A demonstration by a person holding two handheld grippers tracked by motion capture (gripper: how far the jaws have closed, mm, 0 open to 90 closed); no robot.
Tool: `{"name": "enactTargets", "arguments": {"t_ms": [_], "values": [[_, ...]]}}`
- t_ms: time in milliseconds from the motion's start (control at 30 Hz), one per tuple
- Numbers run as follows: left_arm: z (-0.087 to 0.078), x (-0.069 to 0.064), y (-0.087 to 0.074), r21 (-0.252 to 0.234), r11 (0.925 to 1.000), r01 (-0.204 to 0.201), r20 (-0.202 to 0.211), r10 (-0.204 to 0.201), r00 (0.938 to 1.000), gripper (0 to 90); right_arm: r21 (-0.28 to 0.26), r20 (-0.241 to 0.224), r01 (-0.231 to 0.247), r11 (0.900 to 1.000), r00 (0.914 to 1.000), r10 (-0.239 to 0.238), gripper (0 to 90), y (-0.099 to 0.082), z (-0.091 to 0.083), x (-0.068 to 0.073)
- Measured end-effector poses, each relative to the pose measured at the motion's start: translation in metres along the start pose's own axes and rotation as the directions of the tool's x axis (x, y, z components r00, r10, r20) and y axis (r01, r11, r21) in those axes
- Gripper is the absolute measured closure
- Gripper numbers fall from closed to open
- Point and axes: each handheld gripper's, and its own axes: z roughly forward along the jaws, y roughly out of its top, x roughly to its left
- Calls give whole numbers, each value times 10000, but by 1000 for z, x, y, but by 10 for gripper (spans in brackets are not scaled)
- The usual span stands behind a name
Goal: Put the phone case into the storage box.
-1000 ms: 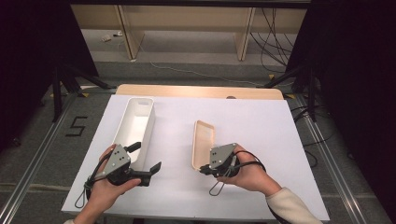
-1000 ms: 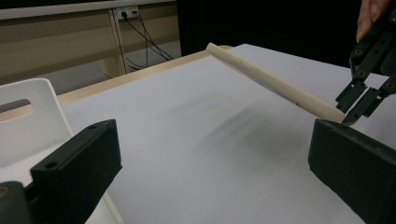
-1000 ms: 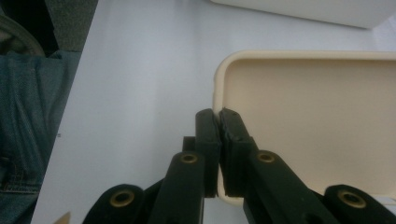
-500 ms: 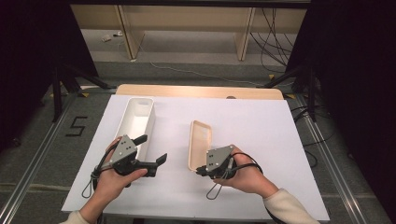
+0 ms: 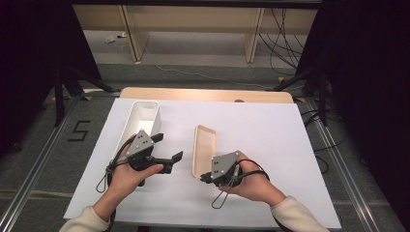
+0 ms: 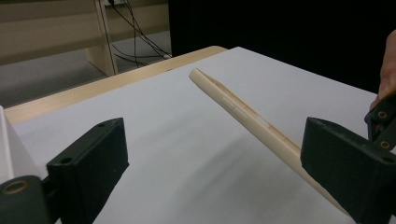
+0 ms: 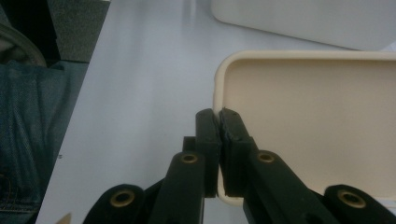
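Left to right:

Long white rectangular plastic bin [image 5: 140, 121] sits at the left of the white tabletop sheet [image 5: 270, 130], open side up. From the high view its inside looks bare.

Left gripper [image 5: 167, 150] hangs just right of the bin, jaws wide apart, nothing between them. In the left gripper view it looks along the table at the cream shallow plastic tray-like lid [image 6: 243, 112], well short of it.

The cream lid [image 5: 204, 150] lies mid-table, hollow side up, nothing in it, apart from the bin. It appears tipped up along one long side, going by the left gripper view.

Right gripper [image 7: 219, 122] has its jaws pinched together on the thin rim at the lid's near end; the right gripper view shows the wall caught between the pads.

Risks, my read:
- Grip is on a narrow lip at one end only. Any lift or swing puts the whole lid on that pinch, so it could pivot or slip out.
- Left gripper coming in open could knock the free end sideways before it closes.
- Moving the lid toward the bin could nudge the bin toward the left edge of the sheet.
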Motion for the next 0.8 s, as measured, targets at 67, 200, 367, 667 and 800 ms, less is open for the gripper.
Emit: {"name": "enactTargets", "arguments": {"t_ms": [67,200,367,667,800], "values": [[3,0,2,26,10000,20,-1,-20,10000,83,-22,-91,60,10000,9999,-60,881,0,0,0],[9,-1,7,107,9999,23,-29,-23,10000,96,-19,-26,80,10000,10000,-80,881,1,1,0],[17,-1,9,271,9996,110,-40,-109,9999,116,3,71,165,9999,9998,-165,881,1,2,0],[26,-1,13,442,9988,204,-3,-204,9998,142,2,37,278,9996,9996,-278,881,2,3,0],[30,-2,14,570,9983,155,-22,-154,9999,148,71,30,141,9999,9999,-142,881,3,3,2]]}}
